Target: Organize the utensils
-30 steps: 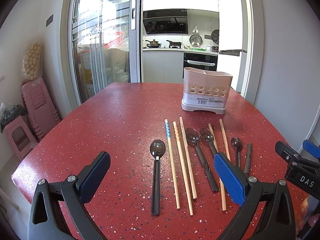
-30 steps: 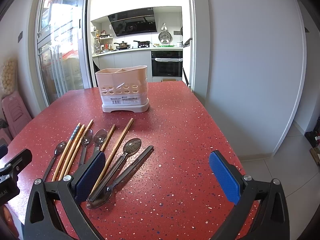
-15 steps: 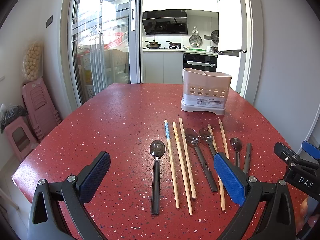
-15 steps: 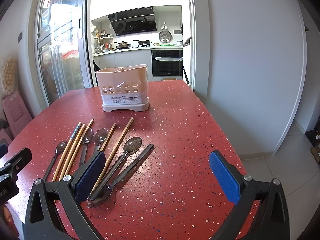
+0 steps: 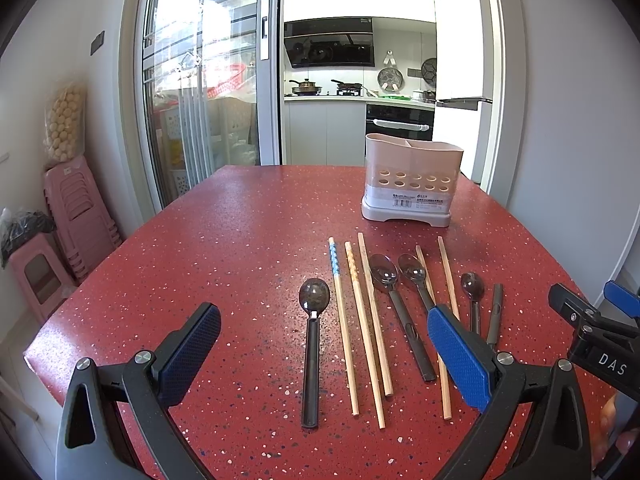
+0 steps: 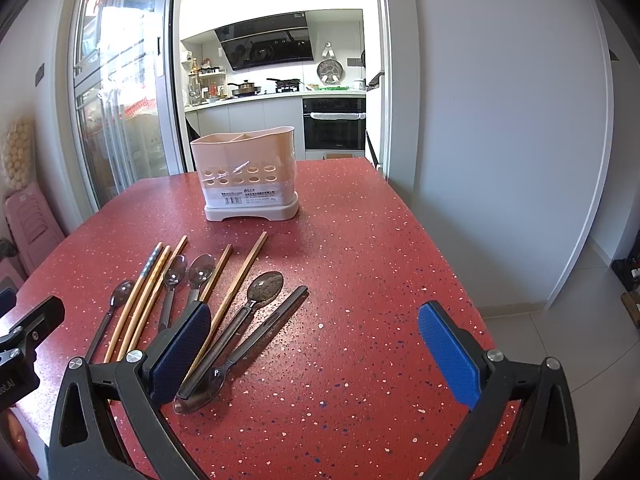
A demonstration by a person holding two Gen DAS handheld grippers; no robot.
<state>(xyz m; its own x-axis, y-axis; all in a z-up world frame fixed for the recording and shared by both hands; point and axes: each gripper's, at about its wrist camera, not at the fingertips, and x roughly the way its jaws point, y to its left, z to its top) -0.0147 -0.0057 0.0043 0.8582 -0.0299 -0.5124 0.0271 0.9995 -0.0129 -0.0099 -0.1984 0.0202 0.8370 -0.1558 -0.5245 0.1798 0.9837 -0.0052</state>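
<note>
Utensil holder (image 5: 412, 184), pale pink with two rows of round holes and a divided top, is standing upright on the red speckled table (image 5: 240, 240), toward the table's far edge. In front of the holder, the utensils are lying flat in a loose row, their long axes pointing roughly toward it. Nearest the holder's left corner, three wooden chopsticks (image 5: 362, 320) are lying side by side, one bearing a blue pattern at its far end. Left of these, a single dark spoon (image 5: 313, 336) is lying apart. Directly in front of the holder, two dark spoons (image 5: 396, 276) are lying bowl-forward, with two more chopsticks (image 5: 446, 276) just beside them. Toward the holder's right side, a smaller spoon (image 5: 472, 292) and a dark handle (image 5: 495, 312) are lying close together; in the right wrist view this handle (image 6: 264, 328) is belonging to a spoon whose bowl is facing the camera.

Left gripper (image 5: 324, 352) is hovering above the near end of the row, its blue-padded fingers spread wide and gripping nothing. Right gripper (image 6: 316, 348) is hovering over the table on the holder's right-hand side, its fingers likewise spread wide and unloaded.
</note>
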